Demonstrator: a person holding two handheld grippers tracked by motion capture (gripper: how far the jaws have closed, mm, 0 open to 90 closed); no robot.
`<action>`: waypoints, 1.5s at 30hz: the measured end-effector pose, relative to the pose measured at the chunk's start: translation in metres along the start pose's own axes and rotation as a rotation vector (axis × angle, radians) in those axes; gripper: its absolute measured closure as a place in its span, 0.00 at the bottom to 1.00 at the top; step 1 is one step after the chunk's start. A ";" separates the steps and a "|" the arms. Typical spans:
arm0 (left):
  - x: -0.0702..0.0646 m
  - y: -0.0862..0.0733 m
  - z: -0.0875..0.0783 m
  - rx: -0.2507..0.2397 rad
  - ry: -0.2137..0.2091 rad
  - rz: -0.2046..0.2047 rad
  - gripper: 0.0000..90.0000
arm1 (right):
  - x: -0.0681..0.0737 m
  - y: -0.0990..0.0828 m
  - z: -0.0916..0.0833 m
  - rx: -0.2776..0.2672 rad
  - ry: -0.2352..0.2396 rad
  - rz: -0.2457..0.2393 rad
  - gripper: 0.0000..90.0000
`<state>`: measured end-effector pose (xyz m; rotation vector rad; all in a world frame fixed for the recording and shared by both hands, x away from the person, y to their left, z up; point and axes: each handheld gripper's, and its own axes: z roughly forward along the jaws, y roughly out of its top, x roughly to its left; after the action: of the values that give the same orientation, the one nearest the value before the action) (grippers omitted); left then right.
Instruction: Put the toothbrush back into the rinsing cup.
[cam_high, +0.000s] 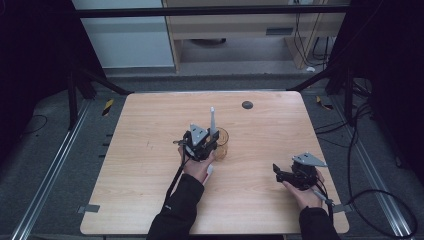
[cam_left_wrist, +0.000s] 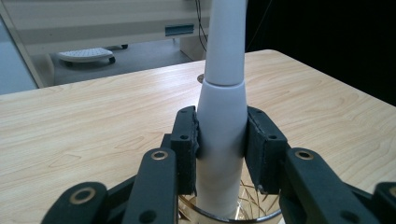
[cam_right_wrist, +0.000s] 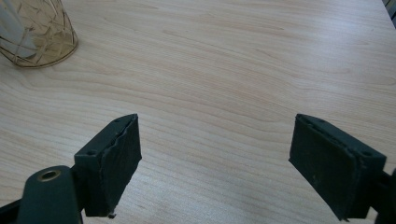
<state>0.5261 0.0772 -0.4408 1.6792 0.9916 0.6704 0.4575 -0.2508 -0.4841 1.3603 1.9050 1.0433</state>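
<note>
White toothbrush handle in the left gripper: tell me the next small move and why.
Probably open the left gripper and draw it away. Its pads press both sides of the white toothbrush handle, which stands upright with its lower end already inside the amber glass cup, so it looks placed. The right gripper is open over bare table.

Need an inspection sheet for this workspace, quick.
Surface: wooden table, bare wood, dark round spot near far edge.
Job's things: white handle upright, lower end in amber glass.
Clutter: nothing seen.
Grippers: left gripper shut on handle; right gripper open, holding nothing, above table.
Cables: cable loops on floor at right.
Surroundings: metal frame, cabinet beyond table.
</note>
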 end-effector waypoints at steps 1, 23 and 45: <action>0.000 0.000 -0.001 0.002 0.000 0.004 0.74 | 0.000 0.000 0.000 0.000 0.000 0.000 0.18; 0.007 -0.006 -0.008 0.027 0.000 0.000 0.70 | 0.001 0.001 0.000 0.001 0.005 0.004 0.18; 0.009 -0.003 -0.023 0.004 -0.001 0.008 0.59 | 0.002 0.002 -0.001 -0.002 0.004 0.000 0.18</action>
<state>0.5114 0.0969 -0.4368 1.6874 0.9871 0.6733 0.4570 -0.2491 -0.4823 1.3573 1.9066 1.0489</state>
